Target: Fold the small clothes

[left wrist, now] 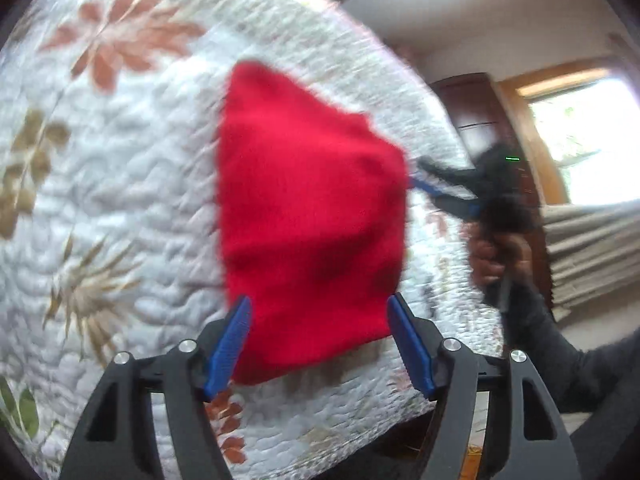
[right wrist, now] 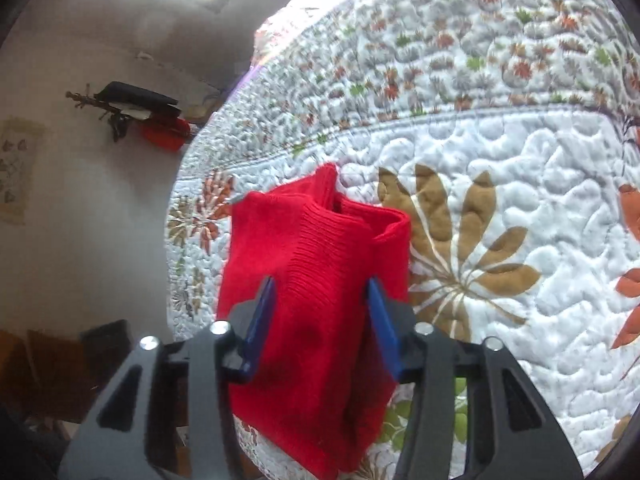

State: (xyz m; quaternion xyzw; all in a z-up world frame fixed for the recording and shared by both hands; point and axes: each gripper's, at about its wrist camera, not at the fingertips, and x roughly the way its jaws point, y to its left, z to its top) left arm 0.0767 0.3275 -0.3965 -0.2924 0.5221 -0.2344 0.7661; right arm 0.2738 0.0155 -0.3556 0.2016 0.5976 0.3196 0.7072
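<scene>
While the red garment [left wrist: 308, 216] lies on the flowered quilt [left wrist: 120, 168] of the bed, near its edge, the left gripper [left wrist: 320, 344] sits low over the cloth's near end with its blue fingers [left wrist: 226, 350] spread wide, one on either side of the cloth and not pinching it; I would guess it is lined up to catch that end for a fold. Moving right, the garment looks knitted, with a ribbed band and a rolled opening at its far end in the right wrist view, so it may be a small sweater or cap, though I cannot say which. Further right, the right gripper [left wrist: 416, 178] reaches in at the cloth's edge, held by a hand [left wrist: 500, 256] in a dark sleeve; from its own camera its fingers [right wrist: 382, 322] stand apart with red cloth between them, apparently not clamped. Motion blur smears the left view, the garment's underside is hidden, and the bed's edge cuts off what lies below.
</scene>
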